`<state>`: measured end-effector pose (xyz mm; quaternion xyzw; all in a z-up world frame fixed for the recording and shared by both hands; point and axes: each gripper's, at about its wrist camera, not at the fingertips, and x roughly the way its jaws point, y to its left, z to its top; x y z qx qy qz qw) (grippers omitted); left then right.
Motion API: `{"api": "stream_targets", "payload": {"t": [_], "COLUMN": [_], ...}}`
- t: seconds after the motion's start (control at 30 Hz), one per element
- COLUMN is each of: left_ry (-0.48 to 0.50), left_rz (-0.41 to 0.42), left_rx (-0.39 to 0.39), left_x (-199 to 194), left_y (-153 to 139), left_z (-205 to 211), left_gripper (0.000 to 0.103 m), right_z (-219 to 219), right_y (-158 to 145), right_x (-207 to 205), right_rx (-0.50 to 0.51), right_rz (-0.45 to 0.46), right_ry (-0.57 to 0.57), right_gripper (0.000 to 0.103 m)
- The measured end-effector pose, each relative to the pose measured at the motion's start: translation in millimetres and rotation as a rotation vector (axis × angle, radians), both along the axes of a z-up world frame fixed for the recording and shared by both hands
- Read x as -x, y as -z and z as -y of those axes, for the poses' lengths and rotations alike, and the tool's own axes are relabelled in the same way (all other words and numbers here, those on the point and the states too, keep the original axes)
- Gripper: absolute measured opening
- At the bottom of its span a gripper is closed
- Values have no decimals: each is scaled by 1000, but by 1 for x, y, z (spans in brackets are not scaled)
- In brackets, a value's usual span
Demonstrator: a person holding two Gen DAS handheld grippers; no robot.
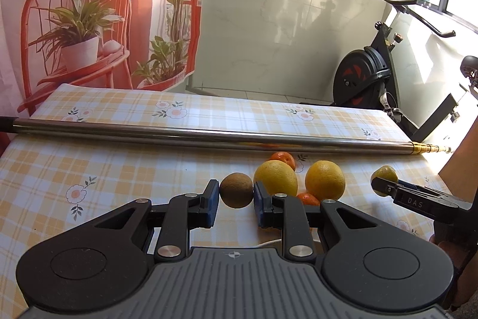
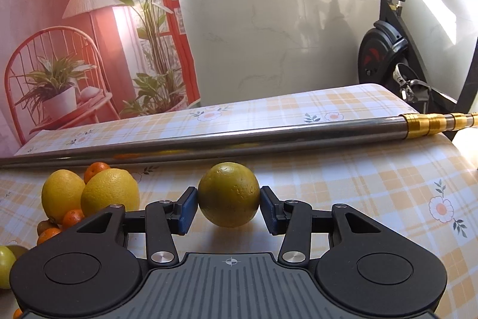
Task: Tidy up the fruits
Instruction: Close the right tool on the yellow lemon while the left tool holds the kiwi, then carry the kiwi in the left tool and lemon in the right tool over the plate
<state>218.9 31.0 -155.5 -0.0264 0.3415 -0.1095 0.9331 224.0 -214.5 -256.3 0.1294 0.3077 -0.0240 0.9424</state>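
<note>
My left gripper [image 1: 236, 196] is shut on a brown kiwi [image 1: 236, 189], with a blue pad pressing on each side, low over the checked tablecloth [image 1: 119, 169]. Just behind it lie two yellow citrus fruits [image 1: 276, 178] and two small tangerines [image 1: 283, 159]. My right gripper [image 2: 228, 204] is shut on a round olive-green fruit [image 2: 228, 195], and its pads touch both sides. In the left wrist view the right gripper [image 1: 384, 184] holds the same fruit [image 1: 387, 174] at the far right.
A long steel pole [image 2: 239, 136] with a gold end lies across the table behind the fruit. The fruit pile [image 2: 89, 196] sits to the left of my right gripper, with a light green fruit [image 2: 4, 262] at the frame edge. An exercise bike [image 1: 367, 79] stands beyond the table's far right corner.
</note>
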Motion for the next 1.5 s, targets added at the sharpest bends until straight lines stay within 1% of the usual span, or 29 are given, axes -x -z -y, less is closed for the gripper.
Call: {"api": "stream_targets", "payload": {"t": [0.13, 0.23, 0.43, 0.63, 0.73, 0.9, 1.17, 1.33, 1.5], "left_ry": [6, 10, 17, 27, 28, 27, 25, 19, 18], "left_rz": [1, 7, 3, 9, 6, -8, -29, -58, -90], "left_rx": [-5, -2, 7, 7, 7, 19, 52, 71, 69], "left_x": [10, 19, 34, 45, 49, 56, 65, 71, 73], "left_y": [0, 0, 1, 0, 0, 1, 3, 9, 14], "left_z": [1, 1, -2, -4, -6, -12, -23, -34, -37], "left_gripper": [26, 26, 26, 26, 26, 26, 26, 26, 26], "right_z": [-7, -16, -35, -57, -67, -79, -93, -103, -110], "right_y": [-14, -27, -46, -54, -59, -67, -69, -72, -71], "right_x": [26, 44, 63, 75, 80, 85, 89, 95, 95], "right_rx": [-56, -51, -55, -38, -24, -18, -17, -4, -2], "right_rz": [15, 23, 19, -1, 4, 11, -13, -18, -27], "right_ry": [5, -11, -56, -105, -131, -172, -210, -232, -252], "right_gripper": [42, 42, 42, 42, 42, 42, 42, 42, 42]}}
